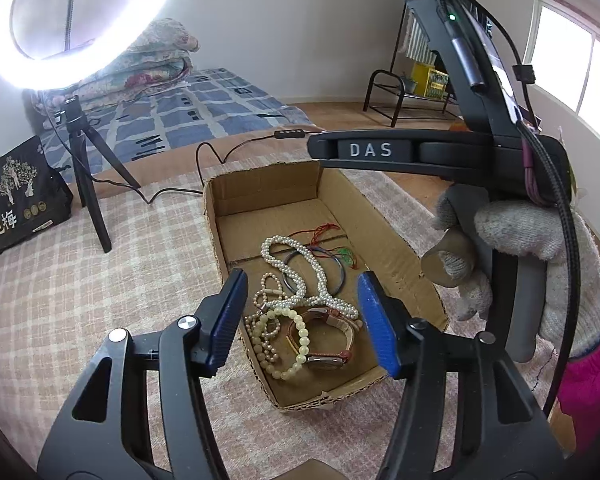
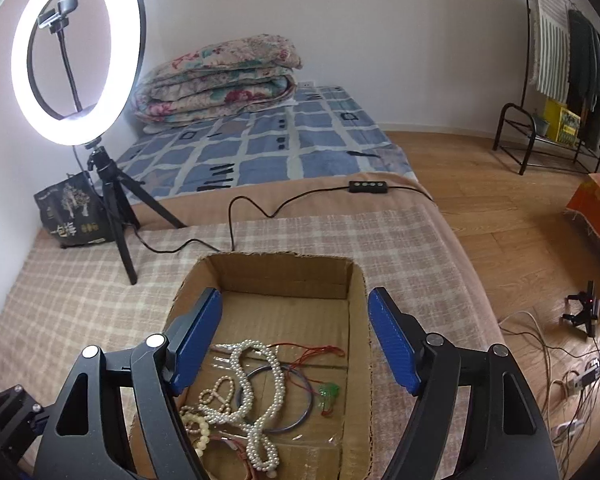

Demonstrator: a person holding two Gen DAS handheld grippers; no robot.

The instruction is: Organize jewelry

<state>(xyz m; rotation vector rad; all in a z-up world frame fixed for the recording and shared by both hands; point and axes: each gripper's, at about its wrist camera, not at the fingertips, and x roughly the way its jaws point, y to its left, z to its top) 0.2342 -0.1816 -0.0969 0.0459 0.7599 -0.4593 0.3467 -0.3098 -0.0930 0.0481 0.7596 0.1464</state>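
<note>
From the left wrist view, the left tool (image 1: 302, 322) hangs spread wide and empty above a shallow cardboard box (image 1: 396, 236) with ragged, torn corrugated edges. Inside the box lies the jewelry in a loose heap: a long white pearl necklace (image 1: 296, 276) looped over itself, a pale green bead bracelet (image 1: 300, 340), a thin dark bangle (image 1: 340, 276), a watch (image 1: 328, 360) with a brown strap, and red cords (image 1: 320, 230) toward the far end. To the right a hand in a knitted glove (image 1: 540, 236) grips the handle of the other device, marked DAS.

From the right wrist view, the right tool (image 2: 296, 340) also stands wide with nothing between its ribbed blue pads (image 2: 390, 344), over the same box (image 2: 360, 360). The pearl necklace (image 2: 260, 400) curls across the bangle (image 2: 304, 412), with a small green charm (image 2: 327, 394) on red cord beside it. The box rests on a checked beige blanket (image 2: 80, 300) on the bed. Behind stand a lit ring light (image 2: 76, 52) on a black tripod, a folded floral quilt (image 2: 220, 80), a blue patchwork sheet (image 2: 280, 144), and wooden flooring (image 2: 480, 184) with a clothes rack (image 2: 560, 80) at the right.
</note>
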